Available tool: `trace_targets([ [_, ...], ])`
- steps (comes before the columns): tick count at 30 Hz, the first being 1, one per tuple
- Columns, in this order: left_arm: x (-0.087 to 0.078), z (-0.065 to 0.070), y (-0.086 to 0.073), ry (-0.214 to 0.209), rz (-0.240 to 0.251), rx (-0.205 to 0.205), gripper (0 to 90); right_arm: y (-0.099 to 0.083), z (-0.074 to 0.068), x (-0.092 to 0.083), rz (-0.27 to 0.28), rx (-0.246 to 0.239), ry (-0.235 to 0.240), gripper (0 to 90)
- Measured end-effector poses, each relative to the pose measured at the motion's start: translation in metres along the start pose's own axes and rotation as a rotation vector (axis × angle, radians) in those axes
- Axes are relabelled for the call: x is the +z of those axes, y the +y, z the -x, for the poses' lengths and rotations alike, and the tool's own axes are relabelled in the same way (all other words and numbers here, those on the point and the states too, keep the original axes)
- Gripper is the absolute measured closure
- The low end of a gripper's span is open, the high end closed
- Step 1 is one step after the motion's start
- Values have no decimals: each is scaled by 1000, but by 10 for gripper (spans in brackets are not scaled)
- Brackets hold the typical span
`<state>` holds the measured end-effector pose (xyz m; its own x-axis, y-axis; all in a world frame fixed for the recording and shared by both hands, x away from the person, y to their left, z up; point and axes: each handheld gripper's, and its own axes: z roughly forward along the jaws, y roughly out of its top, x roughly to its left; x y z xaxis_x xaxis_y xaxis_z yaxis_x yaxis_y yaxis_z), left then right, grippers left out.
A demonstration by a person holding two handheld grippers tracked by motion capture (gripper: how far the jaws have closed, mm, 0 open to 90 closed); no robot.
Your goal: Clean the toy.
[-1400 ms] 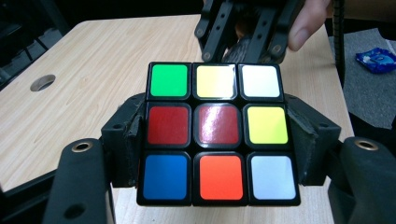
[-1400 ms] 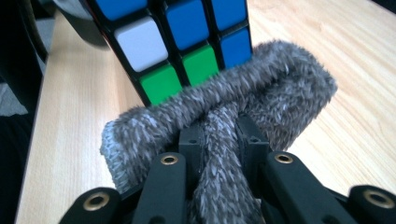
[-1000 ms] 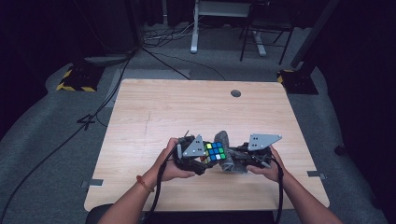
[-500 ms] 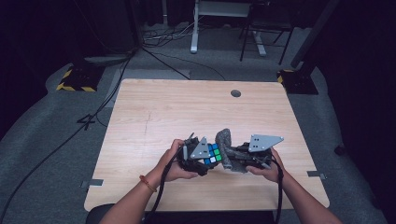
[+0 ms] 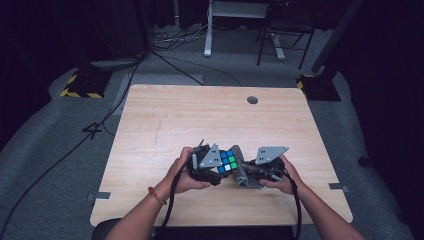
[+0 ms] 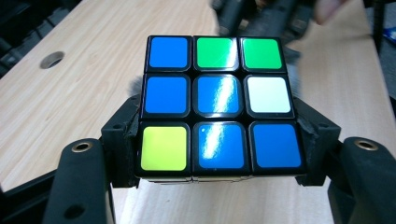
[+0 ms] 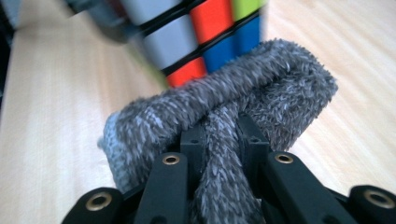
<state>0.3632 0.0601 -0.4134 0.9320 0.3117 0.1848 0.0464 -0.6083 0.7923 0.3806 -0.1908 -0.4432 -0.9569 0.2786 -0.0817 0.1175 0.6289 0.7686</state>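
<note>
A colour puzzle cube (image 5: 227,161) (image 6: 217,102) sits clamped between the jaws of my left gripper (image 5: 216,167) (image 6: 219,154), held a little above the wooden table (image 5: 200,115). Its face toward the left gripper view is mostly blue, with green, white and yellow squares. My right gripper (image 5: 250,172) (image 7: 223,140) is shut on a folded grey fluffy cloth (image 5: 243,172) (image 7: 233,116). The cloth presses against one side of the cube (image 7: 196,32), where red, white and blue squares show.
A round cable hole (image 5: 252,100) lies near the table's far edge. Past the table are a dark floor with cables (image 5: 165,55), a yellow-and-black striped base (image 5: 80,85) at the left, and chair and desk legs (image 5: 270,45).
The cube has turned slightly in the left gripper's hold, and the right gripper with the cloth has shifted a little against it. Both hands stay near the table's front middle.
</note>
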Motion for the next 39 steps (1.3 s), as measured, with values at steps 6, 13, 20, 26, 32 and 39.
trace_targets([
  [6,-2,-10,-7,12,-13,-38,333,2,-3,-2,19,-18,24,763],
  [13,5,-9,-10,-11,-60,-37,333,4,3,-18,120,3,-27,765],
  [20,26,6,-9,-77,-127,7,333,1,4,-13,74,-13,-70,762],
  [26,39,10,-13,-113,-154,3,333,-3,4,-2,-54,-47,-54,754],
  [32,32,1,-12,-77,-146,-22,333,-8,1,12,-151,-68,3,752],
  [39,36,-5,-20,-105,-169,-57,332,-11,4,14,-231,-62,-2,715],
])
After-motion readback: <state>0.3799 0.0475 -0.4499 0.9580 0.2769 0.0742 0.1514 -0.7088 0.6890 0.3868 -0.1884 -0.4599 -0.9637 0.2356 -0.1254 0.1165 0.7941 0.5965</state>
